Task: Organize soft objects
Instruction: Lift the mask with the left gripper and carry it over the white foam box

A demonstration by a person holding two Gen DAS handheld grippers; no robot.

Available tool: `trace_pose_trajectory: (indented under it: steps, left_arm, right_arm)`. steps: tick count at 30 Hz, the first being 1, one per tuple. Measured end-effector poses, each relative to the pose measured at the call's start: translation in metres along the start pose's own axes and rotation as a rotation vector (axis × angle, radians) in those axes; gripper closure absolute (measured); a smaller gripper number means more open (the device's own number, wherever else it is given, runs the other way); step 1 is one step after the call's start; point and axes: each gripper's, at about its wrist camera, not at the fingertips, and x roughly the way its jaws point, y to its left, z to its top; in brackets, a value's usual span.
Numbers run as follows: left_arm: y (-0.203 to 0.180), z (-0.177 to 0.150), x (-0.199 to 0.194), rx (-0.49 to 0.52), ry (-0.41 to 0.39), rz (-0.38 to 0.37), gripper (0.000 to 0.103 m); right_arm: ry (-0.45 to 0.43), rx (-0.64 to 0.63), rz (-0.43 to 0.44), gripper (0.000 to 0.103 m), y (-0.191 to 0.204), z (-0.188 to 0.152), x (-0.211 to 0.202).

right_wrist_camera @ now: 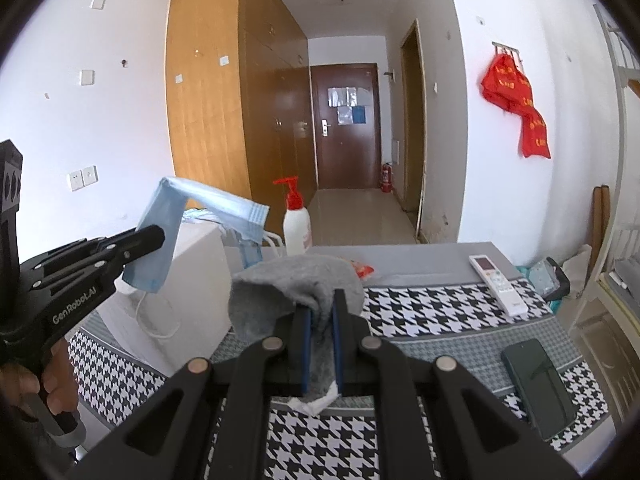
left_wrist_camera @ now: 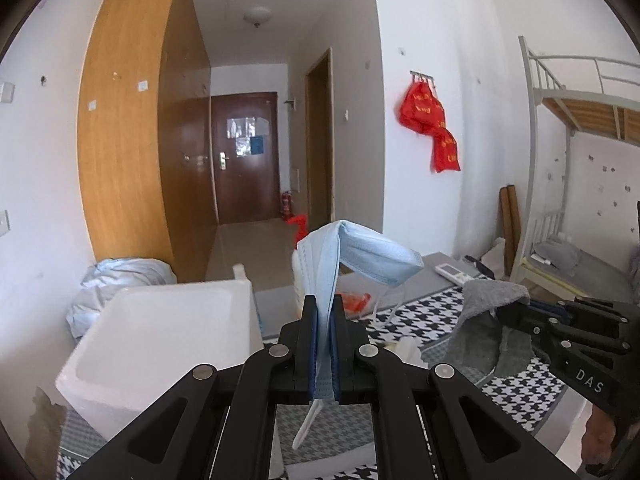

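Note:
My left gripper (left_wrist_camera: pixel 323 304) is shut on a light blue face mask (left_wrist_camera: pixel 372 254), which folds over above the fingers and droops to the right, its white ear loops hanging. From the right wrist view the same left gripper (right_wrist_camera: pixel 158 236) holds the mask (right_wrist_camera: pixel 208 204) above the white foam box (right_wrist_camera: pixel 192 280). My right gripper (right_wrist_camera: pixel 320 308) is shut on a grey cloth (right_wrist_camera: pixel 296 280) that bunches over its fingers. In the left wrist view this right gripper (left_wrist_camera: pixel 504 312) and the grey cloth (left_wrist_camera: pixel 488 300) sit at the right, above the table.
A houndstooth-patterned table cover (right_wrist_camera: pixel 432 308) carries a white remote (right_wrist_camera: pixel 498 284), a dark phone (right_wrist_camera: pixel 538 384), a pump bottle with a red top (right_wrist_camera: pixel 297 224), a red wrapper (right_wrist_camera: pixel 362 270) and a crumpled white tissue (right_wrist_camera: pixel 316 400). A hand (right_wrist_camera: pixel 24 384) holds the left gripper's handle.

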Motion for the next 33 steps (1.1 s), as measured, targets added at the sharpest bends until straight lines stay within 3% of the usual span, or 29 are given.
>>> trace_pose_trajectory:
  steps: [33]
  left_arm:
    - [0.064, 0.018, -0.017, -0.052, -0.04, 0.188, 0.097]
  right_arm:
    - [-0.035, -0.053, 0.152, 0.091, 0.047, 0.028, 0.025]
